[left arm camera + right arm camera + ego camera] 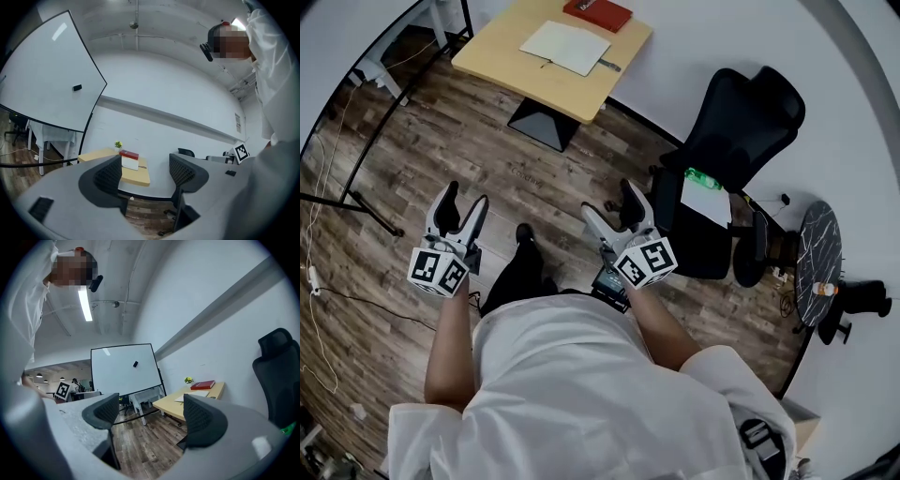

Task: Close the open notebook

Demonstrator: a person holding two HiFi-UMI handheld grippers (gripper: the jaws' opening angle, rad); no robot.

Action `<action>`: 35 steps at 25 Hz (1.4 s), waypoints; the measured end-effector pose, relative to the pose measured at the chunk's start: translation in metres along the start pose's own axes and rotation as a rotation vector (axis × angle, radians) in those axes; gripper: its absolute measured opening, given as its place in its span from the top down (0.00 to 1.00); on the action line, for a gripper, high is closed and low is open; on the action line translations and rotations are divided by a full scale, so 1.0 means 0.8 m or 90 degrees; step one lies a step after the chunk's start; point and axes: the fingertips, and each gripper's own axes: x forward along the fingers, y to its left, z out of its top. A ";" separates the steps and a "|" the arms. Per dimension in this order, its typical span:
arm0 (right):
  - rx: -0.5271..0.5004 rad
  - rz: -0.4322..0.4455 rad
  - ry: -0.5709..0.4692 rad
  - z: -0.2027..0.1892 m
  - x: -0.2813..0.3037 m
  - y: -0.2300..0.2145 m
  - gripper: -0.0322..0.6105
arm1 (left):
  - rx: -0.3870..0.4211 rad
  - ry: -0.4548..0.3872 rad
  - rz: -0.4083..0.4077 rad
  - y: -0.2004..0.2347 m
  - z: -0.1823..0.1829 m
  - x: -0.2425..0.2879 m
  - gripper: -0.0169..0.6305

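Worktop (502,56): light wood, well apart from the person.
Open notebook (565,47): flat on the worktop, pages up.
Red book (597,13): beside the notebook, cut off by the frame edge.
Left hand-held gripper (461,199): jaws apart, holding nothing.
Right hand-held gripper (609,202): likewise.

The notebook (565,47) shows white pages on a pale tan table (492,58), with a red book (597,13) at its far edge. The floor (422,141) is brown wood plank. The chair (750,108) at right is black, with a green bottle (703,178) on it. The left gripper (461,199) and right gripper (609,202) are pale grey with black-and-white square markers. The shirt (581,394) is white.
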 end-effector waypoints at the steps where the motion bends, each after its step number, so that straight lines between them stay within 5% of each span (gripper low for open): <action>1: -0.001 0.002 0.007 0.000 0.013 -0.005 0.27 | -0.002 -0.004 0.002 0.012 0.006 0.011 0.50; 22: -0.043 -0.024 0.059 0.053 0.252 -0.126 0.27 | -0.117 0.020 -0.103 0.158 0.021 0.272 0.50; 35: -0.001 0.046 0.066 0.079 0.387 -0.281 0.27 | -0.147 0.028 -0.034 0.209 0.023 0.438 0.50</action>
